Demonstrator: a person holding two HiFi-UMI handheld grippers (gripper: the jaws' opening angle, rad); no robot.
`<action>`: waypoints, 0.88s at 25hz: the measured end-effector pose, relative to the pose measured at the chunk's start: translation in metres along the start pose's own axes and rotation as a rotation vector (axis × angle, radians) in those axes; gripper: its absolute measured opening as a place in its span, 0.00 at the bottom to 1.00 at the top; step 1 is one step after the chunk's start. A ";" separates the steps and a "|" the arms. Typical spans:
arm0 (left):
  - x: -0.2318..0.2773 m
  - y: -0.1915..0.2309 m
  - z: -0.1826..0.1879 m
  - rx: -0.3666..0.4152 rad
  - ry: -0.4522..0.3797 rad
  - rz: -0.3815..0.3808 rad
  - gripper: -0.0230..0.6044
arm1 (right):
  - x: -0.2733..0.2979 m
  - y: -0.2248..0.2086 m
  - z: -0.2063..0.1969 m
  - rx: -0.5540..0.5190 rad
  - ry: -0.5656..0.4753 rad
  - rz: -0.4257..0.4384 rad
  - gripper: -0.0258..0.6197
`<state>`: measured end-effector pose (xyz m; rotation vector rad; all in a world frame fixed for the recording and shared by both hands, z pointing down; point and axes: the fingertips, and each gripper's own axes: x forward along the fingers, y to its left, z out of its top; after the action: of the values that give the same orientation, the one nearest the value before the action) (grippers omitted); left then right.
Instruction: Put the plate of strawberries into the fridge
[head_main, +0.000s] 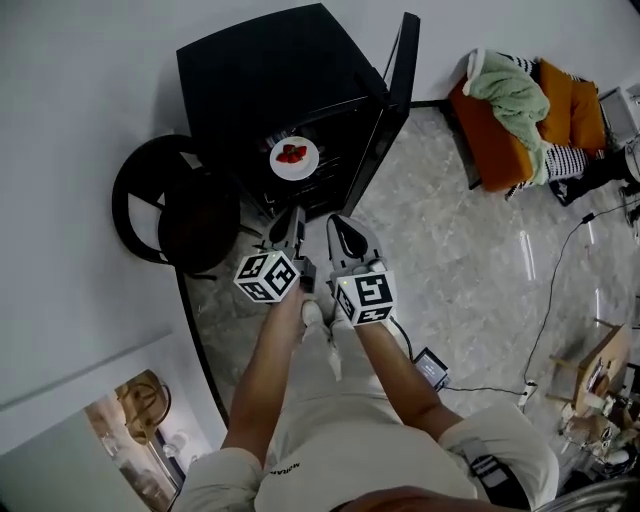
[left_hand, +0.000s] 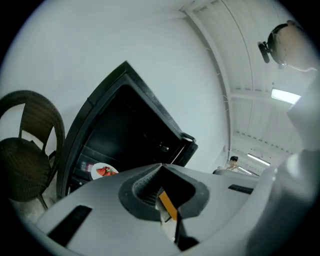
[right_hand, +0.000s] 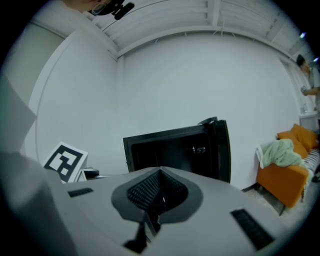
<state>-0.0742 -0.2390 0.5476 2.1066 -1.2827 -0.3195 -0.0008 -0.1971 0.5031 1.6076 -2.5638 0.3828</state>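
A white plate of red strawberries (head_main: 294, 157) rests on a shelf inside the black fridge (head_main: 285, 90), whose door (head_main: 395, 95) stands open to the right. In the left gripper view the plate (left_hand: 102, 171) shows low in the fridge opening (left_hand: 125, 135). My left gripper (head_main: 297, 215) and right gripper (head_main: 336, 224) are side by side just in front of the fridge, below the plate and apart from it. Both point at the fridge with jaws closed together and nothing held. The right gripper view shows the dark fridge interior (right_hand: 172, 150) above the gripper (right_hand: 160, 172); the plate is hidden there.
A dark round wicker chair (head_main: 170, 205) stands left of the fridge against the white wall. An orange sofa with a green blanket (head_main: 515, 105) is at the right. A cable and a small black box (head_main: 432, 368) lie on the marble floor by the person's legs.
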 end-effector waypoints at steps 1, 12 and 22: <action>-0.004 -0.008 0.003 0.025 -0.003 -0.007 0.04 | -0.003 0.002 0.002 0.003 0.002 0.001 0.06; -0.045 -0.083 0.049 0.310 0.004 -0.028 0.04 | -0.032 0.021 0.062 -0.051 -0.041 0.045 0.06; -0.073 -0.147 0.085 0.405 -0.044 -0.038 0.04 | -0.063 0.035 0.102 -0.041 -0.073 0.070 0.06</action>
<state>-0.0494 -0.1634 0.3810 2.4738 -1.4286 -0.1283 0.0017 -0.1537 0.3858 1.5498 -2.6685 0.2808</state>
